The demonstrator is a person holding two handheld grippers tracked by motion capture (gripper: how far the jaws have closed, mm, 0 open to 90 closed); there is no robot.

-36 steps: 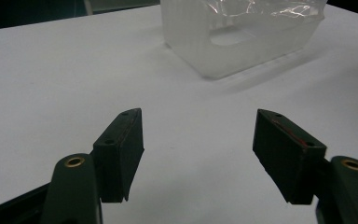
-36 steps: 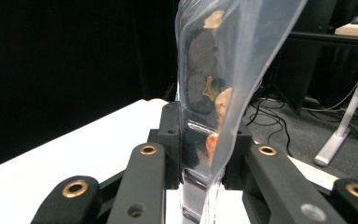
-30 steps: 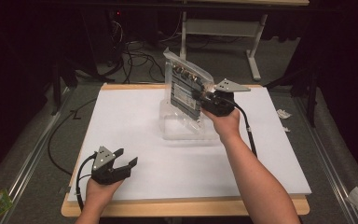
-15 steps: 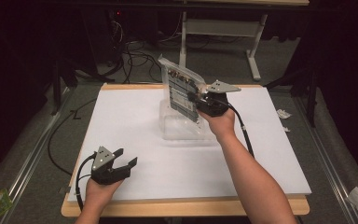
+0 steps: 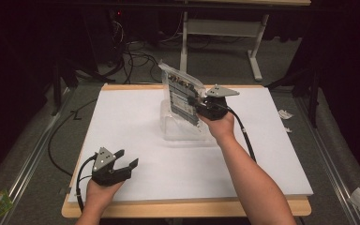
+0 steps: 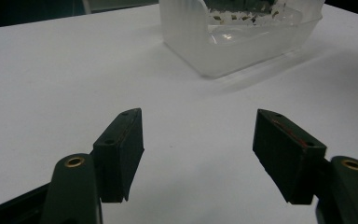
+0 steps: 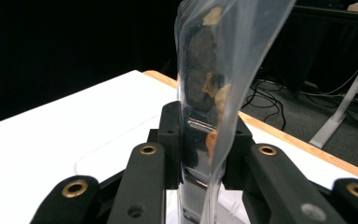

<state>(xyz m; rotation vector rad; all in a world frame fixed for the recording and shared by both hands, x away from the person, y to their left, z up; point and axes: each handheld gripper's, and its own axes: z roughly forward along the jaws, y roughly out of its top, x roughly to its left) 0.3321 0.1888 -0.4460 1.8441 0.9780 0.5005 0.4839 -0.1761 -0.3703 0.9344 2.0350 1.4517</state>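
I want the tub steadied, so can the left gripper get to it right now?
Probably yes: the left gripper is open, with only bare white table between it and the tub.

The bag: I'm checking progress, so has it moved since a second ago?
Yes. The bag, clamped in the right gripper, has sunk slightly toward the clear container on the table.
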